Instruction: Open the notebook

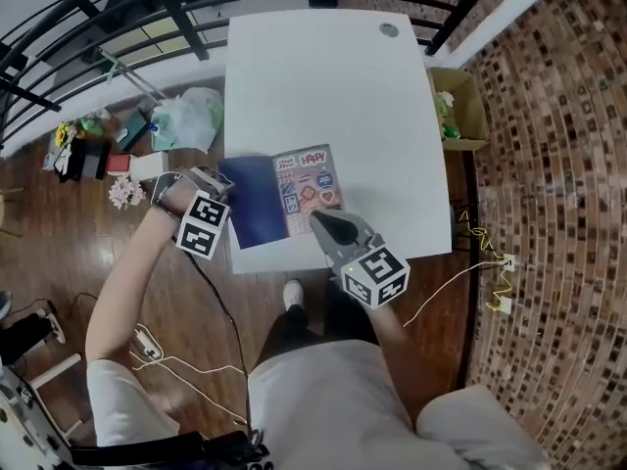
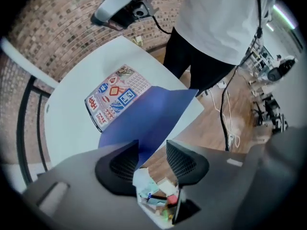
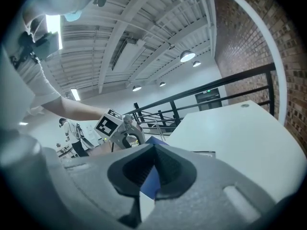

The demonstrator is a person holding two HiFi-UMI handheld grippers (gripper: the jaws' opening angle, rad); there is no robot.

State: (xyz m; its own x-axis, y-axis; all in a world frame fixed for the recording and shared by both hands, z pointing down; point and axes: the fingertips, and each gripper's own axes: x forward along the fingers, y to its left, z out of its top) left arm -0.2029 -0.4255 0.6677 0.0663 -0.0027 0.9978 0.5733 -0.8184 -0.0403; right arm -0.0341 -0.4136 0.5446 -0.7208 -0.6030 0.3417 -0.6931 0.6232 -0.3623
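The notebook lies open near the front edge of the white table [image 1: 323, 86]. Its blue cover [image 1: 253, 204] is turned out to the left and overhangs the table's edge; a sticker-covered page [image 1: 309, 189] faces up. My left gripper [image 1: 217, 186] points down at the cover's left edge. In the left gripper view the left gripper [image 2: 152, 153] is open, and the cover's corner [image 2: 148, 119] reaches in beside one jaw without being pinched. My right gripper [image 1: 318, 218] is shut, with its tip over the page's near edge. In the right gripper view its jaws [image 3: 154, 146] meet at the tips.
A round grommet [image 1: 389, 29] sits at the table's far right corner. A cardboard box [image 1: 460, 106] stands on the floor right of the table, bags and clutter [image 1: 191, 116] to its left. A black railing [image 1: 118, 8] runs behind. Cables [image 1: 460, 272] trail over the wooden floor.
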